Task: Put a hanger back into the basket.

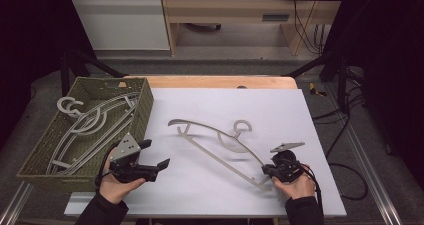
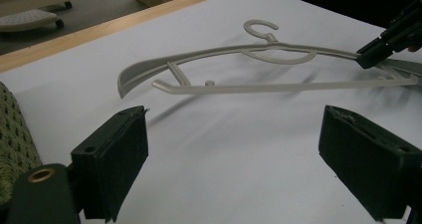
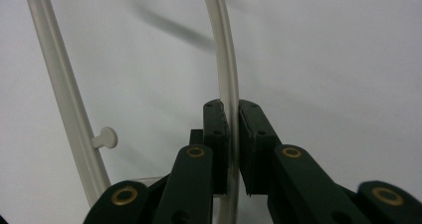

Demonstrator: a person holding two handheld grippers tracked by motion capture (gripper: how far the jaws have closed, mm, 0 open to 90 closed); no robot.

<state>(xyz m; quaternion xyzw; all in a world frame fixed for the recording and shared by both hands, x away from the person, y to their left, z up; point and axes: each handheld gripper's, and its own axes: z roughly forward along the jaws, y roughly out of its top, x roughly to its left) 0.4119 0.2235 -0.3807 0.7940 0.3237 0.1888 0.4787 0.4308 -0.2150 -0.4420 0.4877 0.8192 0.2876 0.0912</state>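
Hanger (image 1: 215, 145) made of grey plastic lies on the white table cover (image 1: 280, 110), in the middle of the table, with its hook (image 1: 243, 127) pointing to the far side. Its long straight bar runs from the far left down toward the near right. The right gripper (image 1: 268, 171) is clenched on the near right end of this hanger. In the right gripper view, the two black jaws press from both sides on a thin curved rod of the hanger (image 3: 230, 99), and a small peg (image 3: 104, 138) stands out from the other bar beside it. The left gripper (image 1: 156, 155) is held in a hand (image 1: 117, 185) at the near left of the table, apart from the hanger. Its jaws stand wide and hold nothing; in the left gripper view the hanger (image 2: 259, 69) lies beyond them. A green woven basket (image 1: 142, 110) stands at the left edge of the table, and more grey hangers (image 1: 90, 125) lie inside it.
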